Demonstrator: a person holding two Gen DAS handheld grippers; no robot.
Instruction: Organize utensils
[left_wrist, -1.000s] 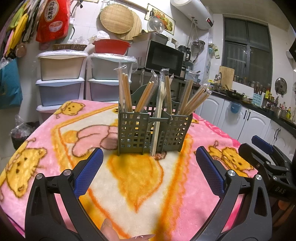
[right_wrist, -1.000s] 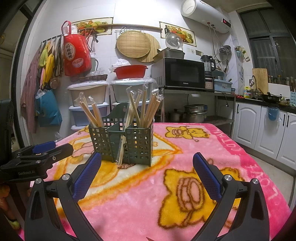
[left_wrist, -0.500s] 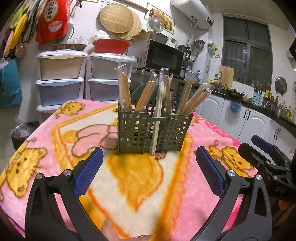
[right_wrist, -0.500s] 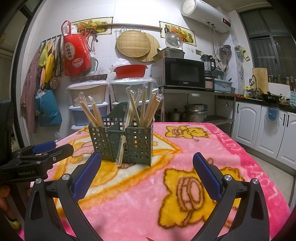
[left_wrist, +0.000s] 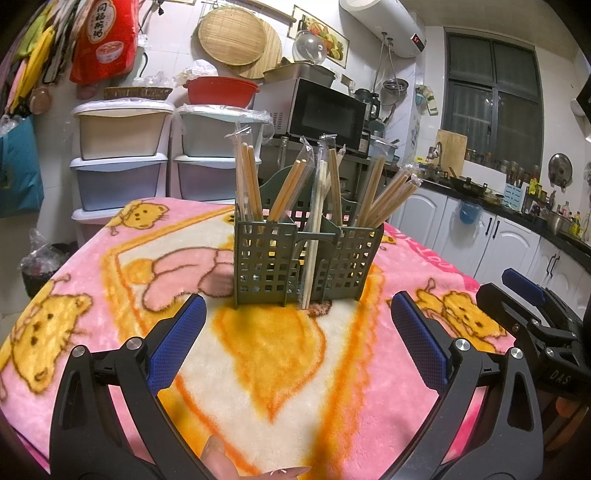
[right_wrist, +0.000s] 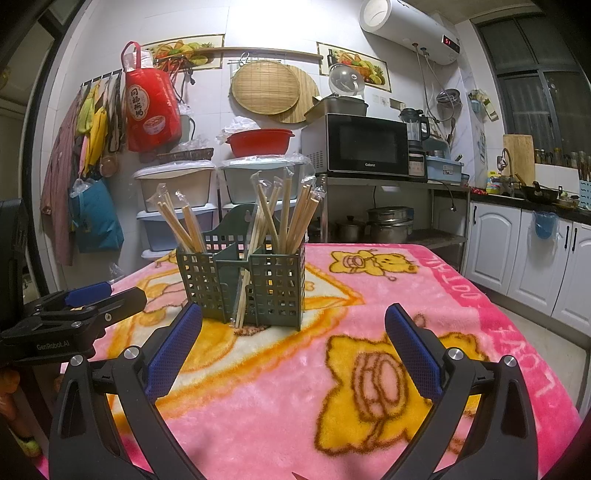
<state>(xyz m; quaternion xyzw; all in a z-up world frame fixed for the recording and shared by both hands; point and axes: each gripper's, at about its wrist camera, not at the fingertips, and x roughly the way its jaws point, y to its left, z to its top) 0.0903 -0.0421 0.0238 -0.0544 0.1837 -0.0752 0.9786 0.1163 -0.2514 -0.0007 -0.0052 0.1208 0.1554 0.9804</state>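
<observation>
A dark green lattice utensil holder (left_wrist: 306, 262) (right_wrist: 243, 284) stands mid-table on the pink cartoon blanket (left_wrist: 122, 295) (right_wrist: 369, 295). Wrapped wooden chopsticks (left_wrist: 251, 184) (right_wrist: 284, 214) stick up from its compartments, and one pale wrapped pair (left_wrist: 314, 254) leans against its front. My left gripper (left_wrist: 299, 343) hovers open in front of the holder, nothing between its blue pads. My right gripper (right_wrist: 293, 345) is open too, to the holder's right front. Each gripper shows in the other's view: the right one (left_wrist: 532, 314), the left one (right_wrist: 77, 306).
Stacked plastic drawers (left_wrist: 122, 158) and a microwave (right_wrist: 365, 147) on a metal rack stand behind the table. White cabinets (right_wrist: 524, 254) and a counter run along the right. A fingertip (left_wrist: 218, 456) shows at the bottom of the left wrist view.
</observation>
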